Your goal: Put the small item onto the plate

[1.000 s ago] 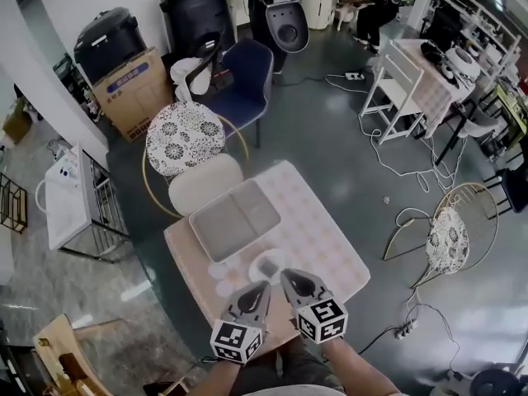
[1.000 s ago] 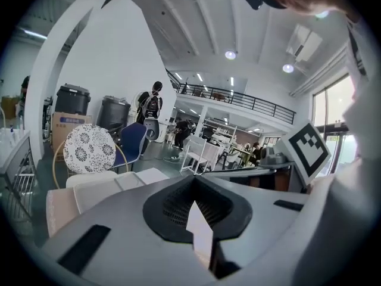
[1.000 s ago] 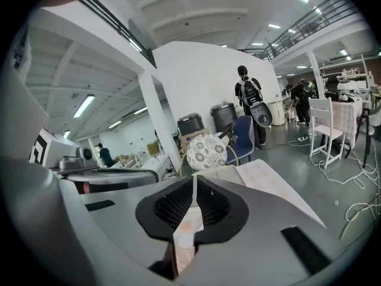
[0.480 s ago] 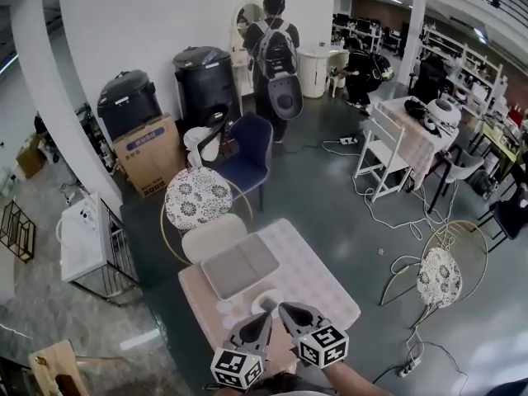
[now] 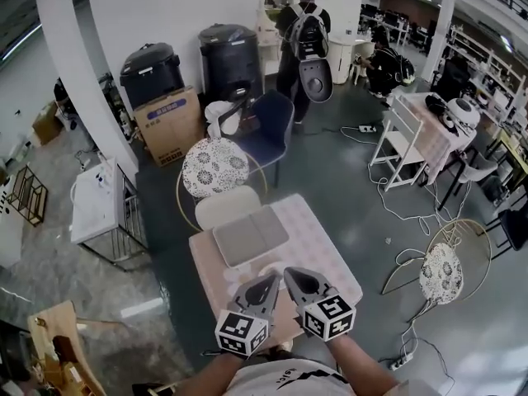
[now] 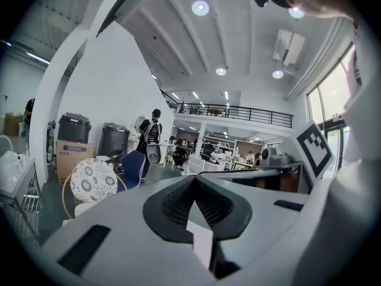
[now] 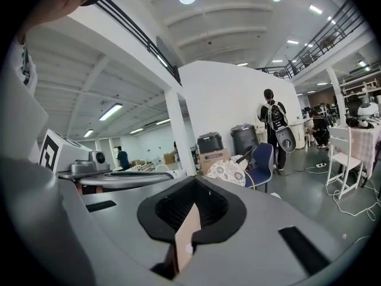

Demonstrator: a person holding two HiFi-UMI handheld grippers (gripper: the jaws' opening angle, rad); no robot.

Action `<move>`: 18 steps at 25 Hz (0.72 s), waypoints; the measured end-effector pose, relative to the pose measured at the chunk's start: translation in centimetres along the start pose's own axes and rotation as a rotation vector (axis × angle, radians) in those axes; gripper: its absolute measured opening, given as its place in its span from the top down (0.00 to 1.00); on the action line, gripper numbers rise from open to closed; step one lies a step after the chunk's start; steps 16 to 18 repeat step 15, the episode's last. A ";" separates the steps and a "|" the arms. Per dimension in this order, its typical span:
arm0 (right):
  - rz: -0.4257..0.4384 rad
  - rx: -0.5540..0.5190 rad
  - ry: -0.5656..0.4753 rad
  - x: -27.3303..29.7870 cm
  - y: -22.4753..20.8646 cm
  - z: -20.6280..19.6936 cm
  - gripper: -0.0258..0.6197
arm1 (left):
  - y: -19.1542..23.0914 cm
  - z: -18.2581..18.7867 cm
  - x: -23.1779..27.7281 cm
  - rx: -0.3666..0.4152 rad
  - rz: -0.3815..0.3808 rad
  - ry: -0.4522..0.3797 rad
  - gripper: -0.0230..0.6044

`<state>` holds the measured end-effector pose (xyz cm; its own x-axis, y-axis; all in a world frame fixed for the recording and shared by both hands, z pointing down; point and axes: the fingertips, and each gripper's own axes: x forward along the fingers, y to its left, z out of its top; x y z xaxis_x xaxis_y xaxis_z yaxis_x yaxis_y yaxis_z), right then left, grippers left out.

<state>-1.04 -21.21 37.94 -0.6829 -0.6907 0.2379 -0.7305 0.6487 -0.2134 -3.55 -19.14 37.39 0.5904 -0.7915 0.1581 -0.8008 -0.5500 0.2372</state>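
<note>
My two grippers are held side by side above the near edge of the small pink checked table (image 5: 326, 258). The left gripper (image 5: 270, 284) is shut with nothing between its jaws. So is the right gripper (image 5: 291, 276). Both point level into the room, so the left gripper (image 6: 193, 179) in its own view and the right gripper (image 7: 195, 180) in its own view show only closed jaw tips and the hall beyond. A grey tray (image 5: 250, 235) lies on the far half of the table. The plate is mostly hidden behind the grippers, and no small item can be made out.
Beyond the table stand a cream chair (image 5: 226, 206), a round patterned chair (image 5: 214, 167) and a blue chair (image 5: 268, 120). Black bins (image 5: 231, 52) and a cardboard box (image 5: 169, 120) line the wall. A person with a backpack (image 5: 307, 30) stands behind. Cables (image 5: 404, 196) trail over the floor at right.
The head view has tilted up and drawn back, so the table looks smaller and more of the room shows. Both grippers stay together over the table's near edge.
</note>
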 end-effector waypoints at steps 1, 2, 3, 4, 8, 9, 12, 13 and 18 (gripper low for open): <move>0.008 0.000 0.004 0.1 0.2 0.0 0.94 | 0.0 0.1 -0.1 0.000 0.003 0.000 0.96; 0.014 -0.004 0.007 0.2 0.4 0.1 0.94 | 0.0 0.3 -0.1 0.001 0.005 -0.002 0.96; 0.019 -0.012 0.008 0.3 0.6 0.2 0.94 | 0.1 0.6 -0.1 0.002 0.008 -0.005 0.96; 0.020 -0.019 0.007 0.5 0.7 0.3 0.94 | 0.3 0.8 -0.1 0.002 0.011 -0.009 0.96; 0.009 -0.024 -0.001 0.8 0.2 0.6 0.94 | 0.9 0.9 0.0 -0.005 0.027 -0.015 0.96; 0.006 -0.024 -0.003 0.8 0.0 0.6 0.94 | 0.9 0.8 0.0 -0.006 0.029 -0.016 0.96; 0.007 -0.023 -0.005 0.6 0.0 0.7 0.94 | 0.9 0.8 0.0 -0.007 0.033 -0.017 0.96; 0.009 -0.021 -0.005 0.6 0.1 0.7 0.94 | 0.8 0.7 -0.1 -0.007 0.035 -0.015 0.96; 0.013 -0.019 -0.001 0.4 0.3 0.5 0.94 | 0.7 0.6 -0.2 -0.008 0.038 -0.012 0.96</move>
